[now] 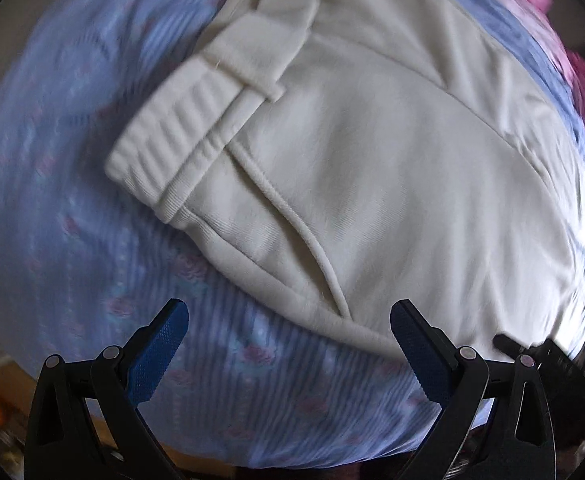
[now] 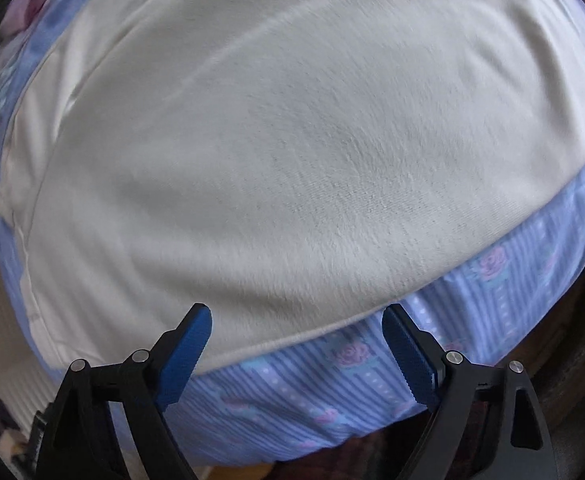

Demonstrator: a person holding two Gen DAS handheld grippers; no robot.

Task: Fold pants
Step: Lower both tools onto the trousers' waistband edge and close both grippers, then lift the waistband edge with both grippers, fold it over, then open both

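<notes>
Hovering over the bed: left wrist view has the left gripper spread wide with nothing between the blue pads. Cream pants lie flat on the blue striped floral sheet, straight ahead of the fingers and running up to the far right. Ribbed cuff sits ahead-left, folded over the fabric; a pocket seam runs down toward the right finger. Near hem lies just in front of the tips, contact unclear. Pink fabric at far right edge. Motion blur throughout.

Right wrist view: right gripper also released, pads apart, empty. Pants fill everything ahead; their near edge passes right between the fingertips, sheet below it.
</notes>
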